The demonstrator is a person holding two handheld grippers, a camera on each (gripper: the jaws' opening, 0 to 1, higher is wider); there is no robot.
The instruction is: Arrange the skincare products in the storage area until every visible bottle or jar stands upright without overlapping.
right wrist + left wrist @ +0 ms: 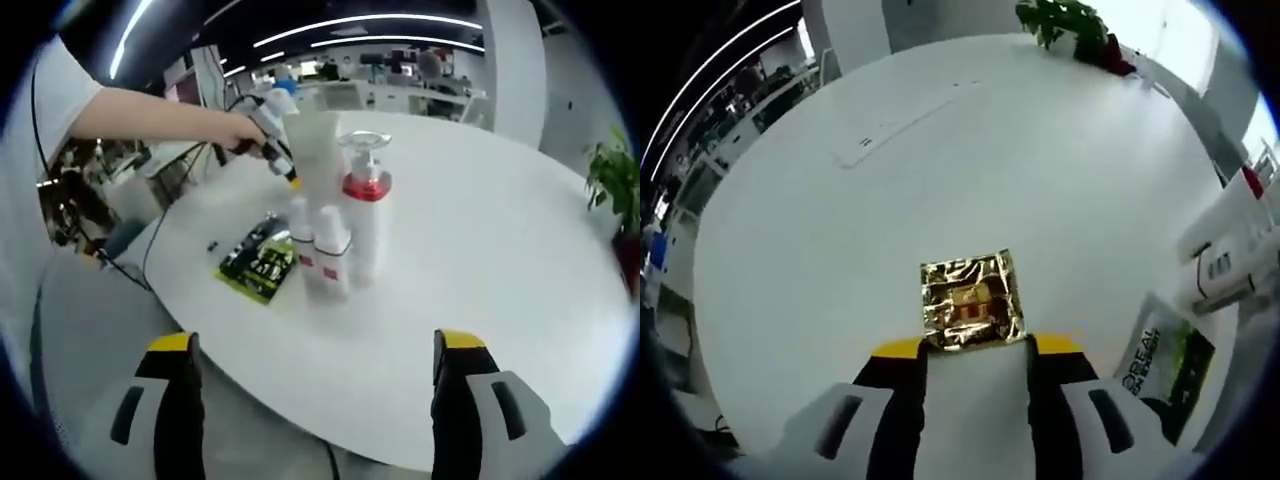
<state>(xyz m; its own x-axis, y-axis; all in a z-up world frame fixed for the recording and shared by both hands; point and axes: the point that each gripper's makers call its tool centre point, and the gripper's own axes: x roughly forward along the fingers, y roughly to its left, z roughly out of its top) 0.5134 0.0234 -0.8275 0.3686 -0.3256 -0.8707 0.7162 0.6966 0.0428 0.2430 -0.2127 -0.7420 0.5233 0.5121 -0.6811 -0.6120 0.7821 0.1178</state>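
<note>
Bottles (335,235) stand upright together on the white table (480,260), beside a flat green sachet (256,262). Left hand-held gripper (977,350) sits released just short of a gold foil packet (971,299). Right hand-held gripper (316,350) gapes, grasping nothing.

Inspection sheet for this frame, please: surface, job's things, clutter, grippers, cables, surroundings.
Surface: round white table, mostly bare.
Job's things: pump bottle with red collar, a tall tube and small white bottles upright in a tight cluster; green sachet lying flat beside them.
Clutter: gold foil packet lying flat just ahead of the left gripper.
Grippers: left gripper open, empty; right gripper open, empty, back from the cluster.
Cables: dark cable hanging off the table edge.
Surroundings: open office, ceiling strip lights, potted plant.
</note>
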